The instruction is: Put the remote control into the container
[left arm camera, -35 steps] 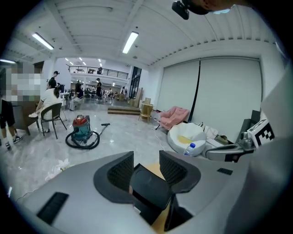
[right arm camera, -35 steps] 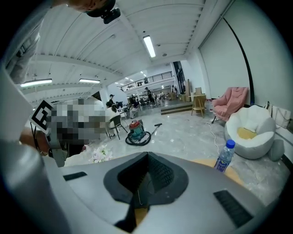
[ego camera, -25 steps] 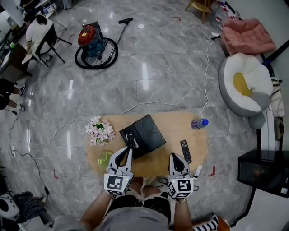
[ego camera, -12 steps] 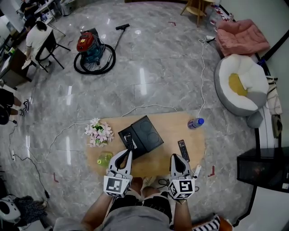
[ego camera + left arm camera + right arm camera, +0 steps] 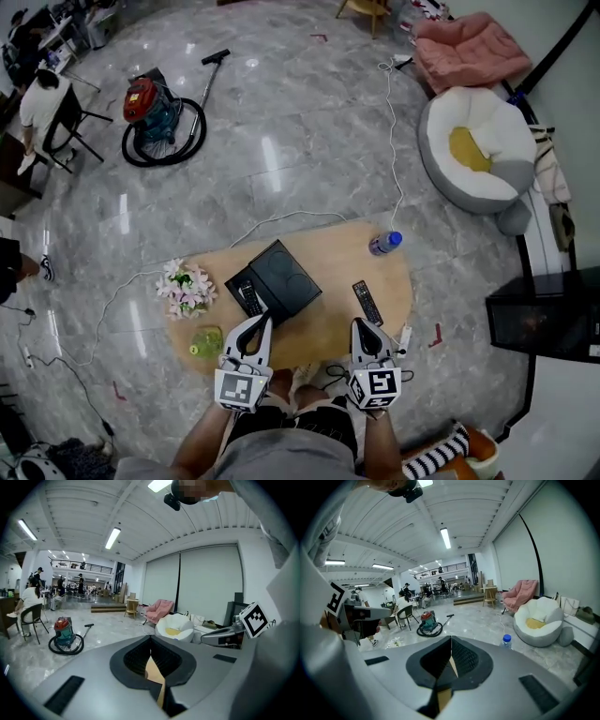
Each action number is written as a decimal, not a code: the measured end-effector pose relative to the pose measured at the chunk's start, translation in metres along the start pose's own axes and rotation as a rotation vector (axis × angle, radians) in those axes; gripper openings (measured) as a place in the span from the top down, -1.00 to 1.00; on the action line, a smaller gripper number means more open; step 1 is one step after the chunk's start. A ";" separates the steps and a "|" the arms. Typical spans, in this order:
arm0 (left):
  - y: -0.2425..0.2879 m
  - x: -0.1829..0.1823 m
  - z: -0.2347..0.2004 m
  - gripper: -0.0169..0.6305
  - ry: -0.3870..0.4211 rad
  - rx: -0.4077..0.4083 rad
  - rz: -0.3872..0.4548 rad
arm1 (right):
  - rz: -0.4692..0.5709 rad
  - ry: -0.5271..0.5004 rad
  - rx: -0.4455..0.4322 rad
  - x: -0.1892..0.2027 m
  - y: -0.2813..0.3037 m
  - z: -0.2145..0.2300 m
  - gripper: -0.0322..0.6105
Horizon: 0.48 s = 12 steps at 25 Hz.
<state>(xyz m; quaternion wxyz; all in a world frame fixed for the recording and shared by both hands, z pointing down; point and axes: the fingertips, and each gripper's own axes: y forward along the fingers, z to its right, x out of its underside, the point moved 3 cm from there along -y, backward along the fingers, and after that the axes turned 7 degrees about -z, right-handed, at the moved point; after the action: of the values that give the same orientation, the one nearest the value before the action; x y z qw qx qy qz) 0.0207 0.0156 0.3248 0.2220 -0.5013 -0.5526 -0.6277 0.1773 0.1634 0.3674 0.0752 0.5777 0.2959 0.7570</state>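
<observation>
No words, numbers or brand names can be read anywhere; the marker cube (image 5: 237, 389) on the left tool (image 5: 265, 320) and the marker cube (image 5: 375, 386) on the right tool (image 5: 360, 324) bear only black-and-white square patterns, no letters; any print on the bottle (image 5: 384, 243) or the remote control (image 5: 367, 302) is too small to make out.

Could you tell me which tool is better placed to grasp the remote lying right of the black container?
Probably right: the right tool, shut and empty, sits just short of that remote; the left tool is at the other side of the container.
</observation>
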 end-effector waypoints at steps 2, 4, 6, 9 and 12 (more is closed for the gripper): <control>0.013 0.007 0.004 0.92 0.014 0.040 -0.020 | -0.009 -0.004 0.041 0.006 0.003 0.015 0.87; 0.028 0.012 0.006 0.92 0.048 0.072 -0.041 | -0.020 -0.007 0.079 0.012 0.009 0.031 0.87; 0.043 0.016 0.010 0.92 0.074 0.108 -0.058 | -0.037 -0.013 0.118 0.019 0.016 0.049 0.87; 0.060 0.030 0.019 0.92 0.061 0.169 -0.069 | -0.087 -0.031 0.168 0.040 0.024 0.075 0.87; 0.073 0.052 0.026 0.92 0.051 0.200 -0.083 | -0.132 -0.037 0.181 0.068 0.035 0.094 0.86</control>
<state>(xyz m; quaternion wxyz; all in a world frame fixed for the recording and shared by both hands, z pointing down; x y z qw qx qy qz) 0.0710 0.0327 0.4020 0.2589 -0.4371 -0.6270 -0.5906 0.2500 0.2000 0.4569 0.0778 0.5753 0.3992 0.7097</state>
